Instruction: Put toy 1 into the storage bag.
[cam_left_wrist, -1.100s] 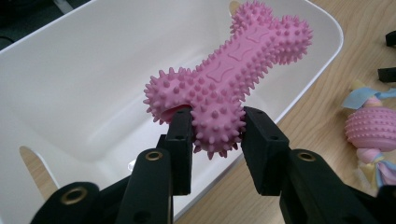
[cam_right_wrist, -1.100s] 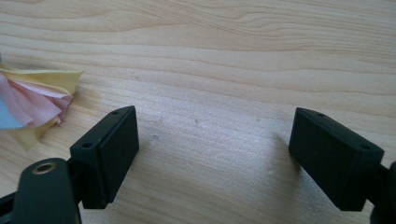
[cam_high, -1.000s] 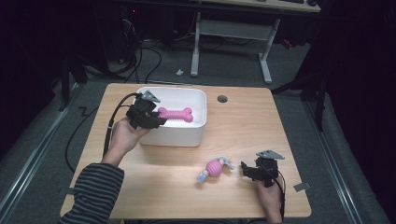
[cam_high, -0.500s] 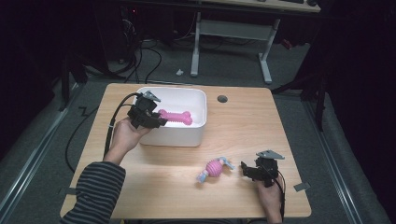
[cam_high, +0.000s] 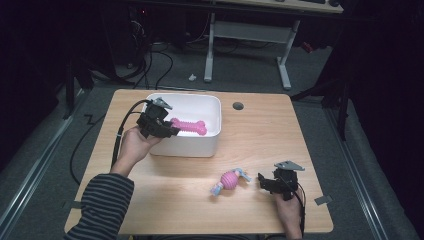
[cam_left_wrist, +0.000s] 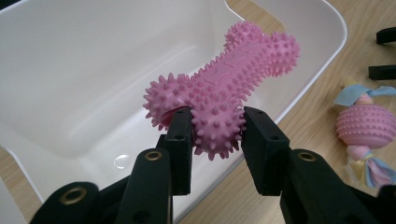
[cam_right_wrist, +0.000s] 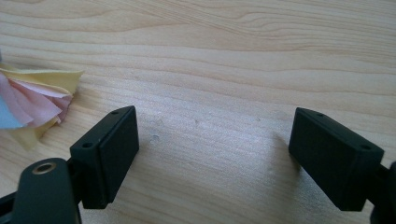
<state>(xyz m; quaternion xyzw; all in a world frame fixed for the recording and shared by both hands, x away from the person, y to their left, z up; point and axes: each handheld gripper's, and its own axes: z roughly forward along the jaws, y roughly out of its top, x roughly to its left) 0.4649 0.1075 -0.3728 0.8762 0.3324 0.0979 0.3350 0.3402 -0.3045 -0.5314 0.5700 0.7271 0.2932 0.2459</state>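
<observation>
Two grippers in play: left gripper clamped on one knob of the pink spiky bone, held above the white bin. Right gripper spread wide over bare table, just beside the pink rope ball.

Rope toy cut off by left edge in right gripper view; bone's gripped knob partly hidden behind jaws.
</observation>
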